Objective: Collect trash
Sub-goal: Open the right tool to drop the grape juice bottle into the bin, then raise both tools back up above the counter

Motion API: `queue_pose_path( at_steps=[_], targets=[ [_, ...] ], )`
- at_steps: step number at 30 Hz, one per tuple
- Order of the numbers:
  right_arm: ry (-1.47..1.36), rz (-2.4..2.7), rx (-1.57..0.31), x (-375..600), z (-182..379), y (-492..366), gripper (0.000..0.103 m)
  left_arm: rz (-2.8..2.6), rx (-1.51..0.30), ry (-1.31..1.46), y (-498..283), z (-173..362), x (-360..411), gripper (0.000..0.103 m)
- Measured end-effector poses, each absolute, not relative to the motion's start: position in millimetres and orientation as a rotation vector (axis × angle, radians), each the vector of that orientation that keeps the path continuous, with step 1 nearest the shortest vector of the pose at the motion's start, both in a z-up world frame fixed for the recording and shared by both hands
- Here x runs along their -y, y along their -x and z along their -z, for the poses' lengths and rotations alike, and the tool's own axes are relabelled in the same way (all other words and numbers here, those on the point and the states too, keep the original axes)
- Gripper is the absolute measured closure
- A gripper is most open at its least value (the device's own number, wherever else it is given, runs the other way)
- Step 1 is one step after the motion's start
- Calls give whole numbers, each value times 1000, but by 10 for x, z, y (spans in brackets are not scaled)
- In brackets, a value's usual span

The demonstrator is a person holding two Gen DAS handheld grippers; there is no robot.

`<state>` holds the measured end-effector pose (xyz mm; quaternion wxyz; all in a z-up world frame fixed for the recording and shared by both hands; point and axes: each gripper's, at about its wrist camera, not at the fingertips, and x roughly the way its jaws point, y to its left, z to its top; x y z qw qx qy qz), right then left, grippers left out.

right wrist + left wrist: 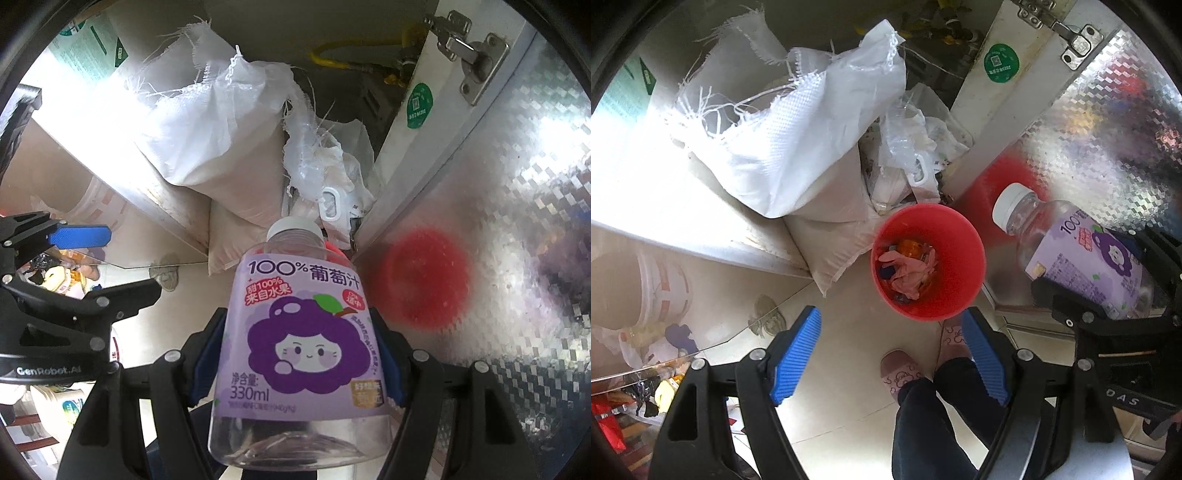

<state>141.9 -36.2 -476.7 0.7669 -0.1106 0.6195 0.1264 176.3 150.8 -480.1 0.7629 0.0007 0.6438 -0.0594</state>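
Note:
A red bucket [928, 262] stands on the floor with a pink glove and wrappers inside it. My left gripper [890, 354] is open and empty, held above the floor just in front of the bucket. My right gripper [295, 354] is shut on an empty clear grape juice bottle [299, 332] with a purple label and white cap. In the left wrist view the bottle [1078, 254] hangs to the right of the bucket, cap pointing toward it. In the right wrist view the bottle hides nearly all of the bucket.
White woven sacks [798, 133] and crumpled plastic bags [916, 147] pile behind the bucket. A shiny metal cabinet door [1089, 129] stands open at the right. A glass tabletop edge [683, 347] lies at the left. The person's slippered feet [901, 373] are below the left gripper.

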Motion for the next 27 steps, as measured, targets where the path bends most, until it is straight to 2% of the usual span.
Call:
queue_pose_path(
  at_steps=[6, 12, 27],
  targets=[
    [278, -258, -1314, 305, 4696, -1382, 25, 128, -1408, 16, -1696, 4725, -1538, 24],
    [277, -265, -1293, 301, 4405, -1308, 24, 119, -1386, 17, -1587, 4421, -1547, 24],
    [230, -216, -1173, 296, 2784, -1121, 24, 160, -1276, -36, -1403, 2734, -1435, 24]
  ],
)
